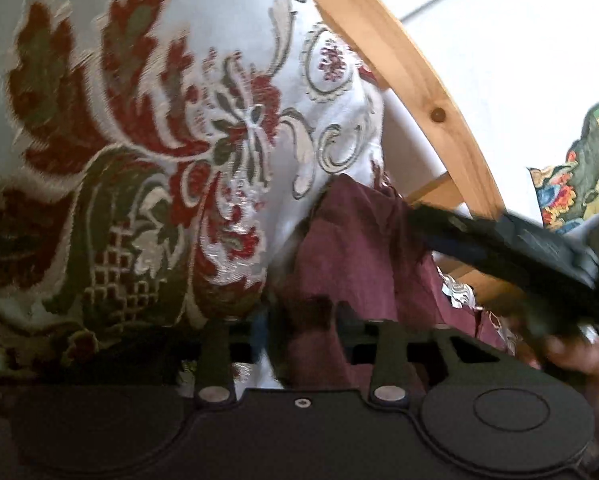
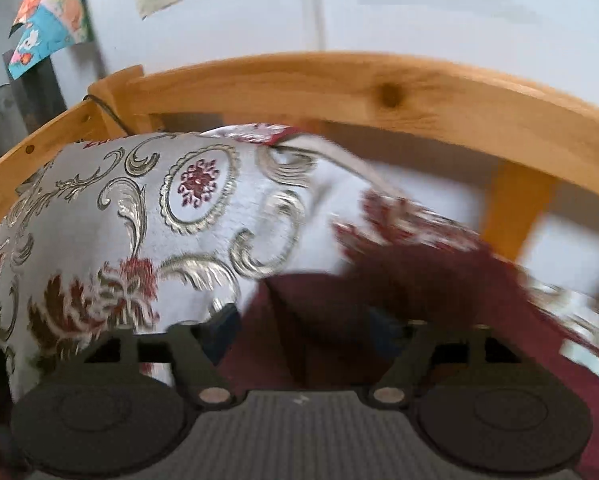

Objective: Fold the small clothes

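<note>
The maroon garment (image 1: 351,248) lay bunched on a bed whose cover (image 1: 147,128) was pale brocade worked with dark red and olive flowers and silvery scrolls. In the left wrist view the left gripper (image 1: 303,332) sat low over the cloth, its two dark fingers standing a little apart with a fold of the maroon fabric rising between them; motion blur hid whether the pads actually pinched it, so I could not tell. From the right, the right gripper (image 1: 511,248) reached in as a dark blurred bar across the garment's far edge, with the person's hand (image 1: 579,364) behind it. In the right wrist view the right gripper (image 2: 303,332) showed its fingers set apart, with maroon cloth filling the gap and spreading near and to the right; contact was again too blurred to judge. A patterned, maroon-backed flap (image 2: 411,216) hung raised and smeared at the right. A wooden bed rail (image 2: 339,88) curved across the far side before a white wall (image 2: 419,8), where colourful pictures (image 2: 51,12) hung at the far left.
</note>
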A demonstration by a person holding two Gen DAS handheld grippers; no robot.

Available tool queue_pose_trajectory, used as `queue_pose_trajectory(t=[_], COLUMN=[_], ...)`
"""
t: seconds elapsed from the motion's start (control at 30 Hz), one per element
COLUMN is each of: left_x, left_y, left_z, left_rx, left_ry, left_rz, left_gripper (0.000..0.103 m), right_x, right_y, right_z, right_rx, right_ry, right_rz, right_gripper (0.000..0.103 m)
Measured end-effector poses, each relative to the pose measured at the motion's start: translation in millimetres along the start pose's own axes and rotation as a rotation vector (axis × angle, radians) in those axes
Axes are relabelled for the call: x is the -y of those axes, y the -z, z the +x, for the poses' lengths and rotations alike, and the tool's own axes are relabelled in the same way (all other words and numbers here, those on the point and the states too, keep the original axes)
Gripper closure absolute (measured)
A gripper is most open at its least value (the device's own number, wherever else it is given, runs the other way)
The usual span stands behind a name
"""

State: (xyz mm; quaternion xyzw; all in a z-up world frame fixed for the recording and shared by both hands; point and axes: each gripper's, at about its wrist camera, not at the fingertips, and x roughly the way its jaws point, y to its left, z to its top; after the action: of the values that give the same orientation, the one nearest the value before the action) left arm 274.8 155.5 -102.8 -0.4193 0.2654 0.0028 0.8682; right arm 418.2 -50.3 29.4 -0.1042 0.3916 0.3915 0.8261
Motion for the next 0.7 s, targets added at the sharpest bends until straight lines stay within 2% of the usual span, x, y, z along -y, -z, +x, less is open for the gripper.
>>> queue_pose_trajectory(t=[0.07, 0.13, 0.23, 0.37, 0.43, 0.5, 0.57, 0.7], left_x=[4.8, 10.8, 20.2, 28.2, 30.8, 36.3, 47.7, 67.0], left_y=[1.0, 3.2, 10.9, 18.6, 23.5, 27.3, 31.4, 42.3], left_z=[-3.2, -5.2, -11.8, -14.9, -20.9, -26.6, -34.1, -57.5], left_rx=[0.000, 0.000, -0.009, -0.059, -0.093, -0.124, -0.151, -0.176], left_ry=[0.000, -0.013, -0.073, -0.154, -0.167, -0.161, -0.135, -0.095], left_rz=[0.002, 0.017, 0.079, 0.124, 0.133, 0.142, 0.180, 0.292], left_gripper=[0.043, 0.032, 0.025, 0.018, 0.011, 0.008, 0.005, 0.001], right_x=[5.3, 9.8, 15.2, 12.5, 2.2, -8.2, -24.6, -57.8], right_y=[15.4, 37.9, 82.4, 146.9, 175.7, 202.4, 225.5, 262.4], right_z=[-33.8, -70.0, -122.6, -180.8, -199.6, -211.0, -221.1, -233.7], right_rx=[0.019, 0.035, 0.060, 0.096, 0.084, 0.027, -0.011, -0.030], right_ry=[0.049, 0.113, 0.218, 0.327, 0.344, 0.336, 0.319, 0.282], right_rz=[-0.018, -0.016, 0.018, 0.115, 0.174, 0.219, 0.213, 0.205], right_gripper=[0.008, 0.005, 0.001, 0.001, 0.001, 0.001, 0.001, 0.001])
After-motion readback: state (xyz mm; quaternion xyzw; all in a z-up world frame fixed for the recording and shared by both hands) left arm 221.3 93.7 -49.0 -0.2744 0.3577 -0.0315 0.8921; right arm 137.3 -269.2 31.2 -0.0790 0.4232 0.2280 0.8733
